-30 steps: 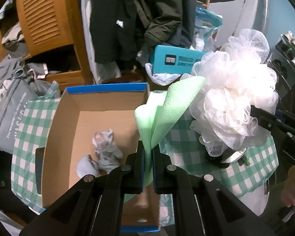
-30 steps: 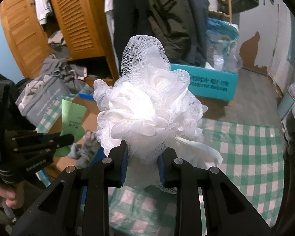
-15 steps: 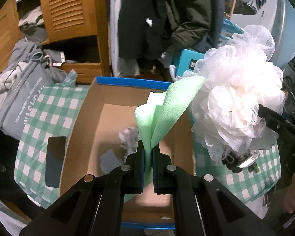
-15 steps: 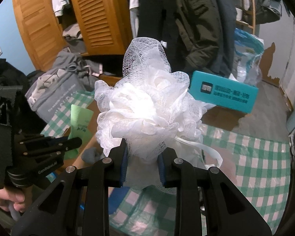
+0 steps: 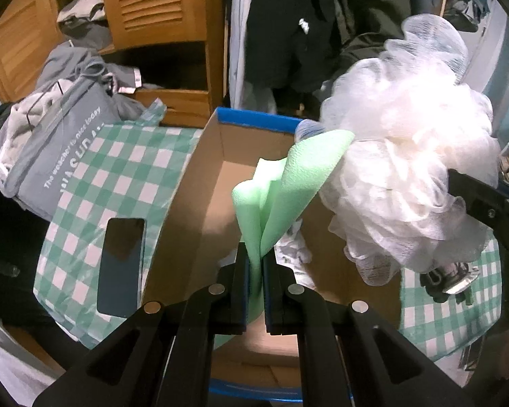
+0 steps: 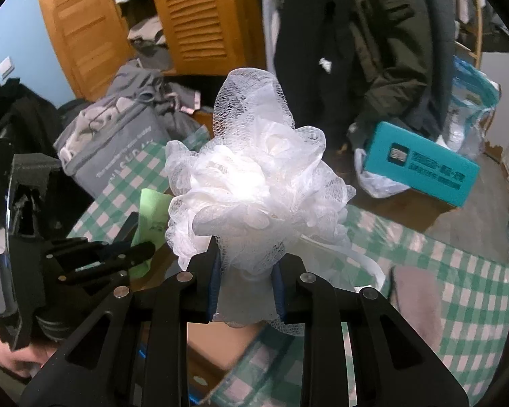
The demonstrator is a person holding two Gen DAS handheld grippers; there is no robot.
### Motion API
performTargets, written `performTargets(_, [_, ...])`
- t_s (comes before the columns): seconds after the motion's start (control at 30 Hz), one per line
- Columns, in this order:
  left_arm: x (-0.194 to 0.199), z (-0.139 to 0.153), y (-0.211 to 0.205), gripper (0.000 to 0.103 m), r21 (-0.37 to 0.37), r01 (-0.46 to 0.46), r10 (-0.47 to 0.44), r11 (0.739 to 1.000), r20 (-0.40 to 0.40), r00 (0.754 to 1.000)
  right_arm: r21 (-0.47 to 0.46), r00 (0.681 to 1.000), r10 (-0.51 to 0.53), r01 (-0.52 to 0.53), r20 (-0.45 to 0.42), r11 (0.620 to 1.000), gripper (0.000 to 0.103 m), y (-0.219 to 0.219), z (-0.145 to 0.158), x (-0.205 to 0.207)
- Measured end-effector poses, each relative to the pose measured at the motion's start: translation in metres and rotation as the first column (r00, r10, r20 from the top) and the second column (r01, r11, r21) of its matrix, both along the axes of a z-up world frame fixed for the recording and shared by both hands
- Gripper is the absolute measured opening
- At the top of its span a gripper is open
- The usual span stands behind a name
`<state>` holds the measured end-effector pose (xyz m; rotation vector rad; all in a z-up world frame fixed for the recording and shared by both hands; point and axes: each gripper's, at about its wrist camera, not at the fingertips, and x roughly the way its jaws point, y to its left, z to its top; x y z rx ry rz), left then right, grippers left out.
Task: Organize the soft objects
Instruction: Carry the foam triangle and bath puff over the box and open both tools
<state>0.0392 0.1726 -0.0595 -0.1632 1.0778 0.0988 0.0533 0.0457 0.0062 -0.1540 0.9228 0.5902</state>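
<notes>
My left gripper (image 5: 255, 264) is shut on a folded light-green foam cloth (image 5: 288, 186) and holds it above an open cardboard box (image 5: 200, 186) with a blue rim. A crumpled grey-white cloth (image 5: 295, 247) lies in the box. My right gripper (image 6: 246, 271) is shut on a white mesh bath pouf (image 6: 254, 190), which also shows in the left wrist view (image 5: 407, 169), held over the box's right side. The left gripper (image 6: 142, 249) with the green cloth (image 6: 151, 210) shows in the right wrist view.
The box stands on a green-checked cloth (image 5: 112, 176). A dark phone (image 5: 120, 264) lies left of the box. A grey bag (image 5: 51, 149) sits at the far left, a teal box (image 6: 420, 166) on the floor behind, and a wooden wardrobe (image 5: 152, 6) with hanging coats.
Both grippers have moved left over the box with their loads. The pouf now hangs over the box's right side, and the phone has come into view.
</notes>
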Motion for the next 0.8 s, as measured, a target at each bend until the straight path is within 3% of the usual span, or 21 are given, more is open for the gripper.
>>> performTargets(0.2, [0.002,-0.009,0.007,0.008,-0.004,-0.02,0.02,1.0,-0.032,0.999,-0.02,0.999,0.02,-0.021,-0.032,1.0,0.024,0.013,-0.015,0.008])
performTargets(0.27, [0.003,-0.011,0.009,0.013,-0.012,-0.025,0.025,1.0,-0.042,0.999,-0.018,0.998,0.027,-0.028,-0.05,0.999,0.026,0.015,-0.02,0.011])
performTargets(0.3, [0.003,-0.012,0.01,0.016,-0.013,-0.029,0.028,0.999,-0.046,0.999,-0.016,0.998,0.031,-0.032,-0.059,0.999,0.028,0.015,-0.022,0.012])
performTargets(0.37, [0.003,-0.011,0.011,0.035,-0.006,-0.041,0.041,0.999,-0.044,0.998,-0.007,0.997,0.029,-0.03,-0.069,1.0,0.037,0.016,-0.024,0.013])
performTargets(0.43, [0.002,-0.008,0.013,0.042,-0.003,-0.053,0.053,0.999,-0.029,0.998,-0.002,0.998,0.019,-0.02,-0.064,1.0,0.042,0.015,-0.023,0.013])
performTargets(0.57, [0.002,-0.003,0.017,0.05,-0.018,-0.066,0.066,0.998,-0.015,0.998,0.002,1.0,-0.001,0.001,-0.029,1.0,0.058,0.011,-0.014,0.01])
performTargets(0.8, [0.001,0.003,0.019,0.052,-0.038,-0.08,0.08,0.996,0.003,0.997,0.011,0.999,-0.047,0.047,-0.013,0.999,0.067,-0.007,-0.004,0.012])
